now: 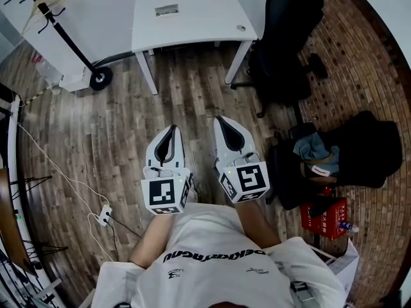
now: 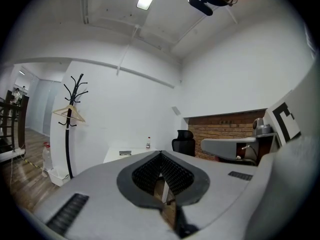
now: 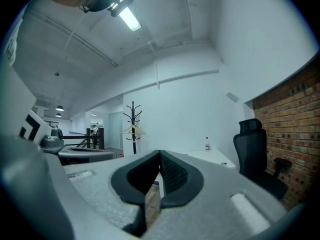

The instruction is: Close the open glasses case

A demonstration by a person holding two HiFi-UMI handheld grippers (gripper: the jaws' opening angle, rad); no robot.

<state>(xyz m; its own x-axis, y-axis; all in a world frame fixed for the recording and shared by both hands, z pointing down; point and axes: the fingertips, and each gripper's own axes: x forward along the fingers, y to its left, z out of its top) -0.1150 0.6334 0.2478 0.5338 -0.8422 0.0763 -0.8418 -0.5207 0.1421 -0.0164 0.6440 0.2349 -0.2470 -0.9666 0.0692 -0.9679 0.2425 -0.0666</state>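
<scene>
No glasses case shows plainly in any view. A small flat grey object (image 1: 166, 9) lies on the white table (image 1: 192, 24) far ahead of me; I cannot tell what it is. It also shows in the left gripper view as a grey object (image 2: 125, 153) on the table. My left gripper (image 1: 172, 128) and right gripper (image 1: 221, 119) are held side by side at waist height over the wooden floor, well short of the table. Both have their jaws pressed together at the tips, with nothing between them, as seen on the left gripper (image 2: 161, 154) and the right gripper (image 3: 159, 153).
A black office chair (image 1: 289, 37) stands right of the table. A coat stand (image 1: 58, 24) with a hanger is at the left. A black bag with clothes (image 1: 334, 153) and a red box (image 1: 324, 217) lie on the right. A power strip (image 1: 103, 215) with its cable lies on the floor at the left.
</scene>
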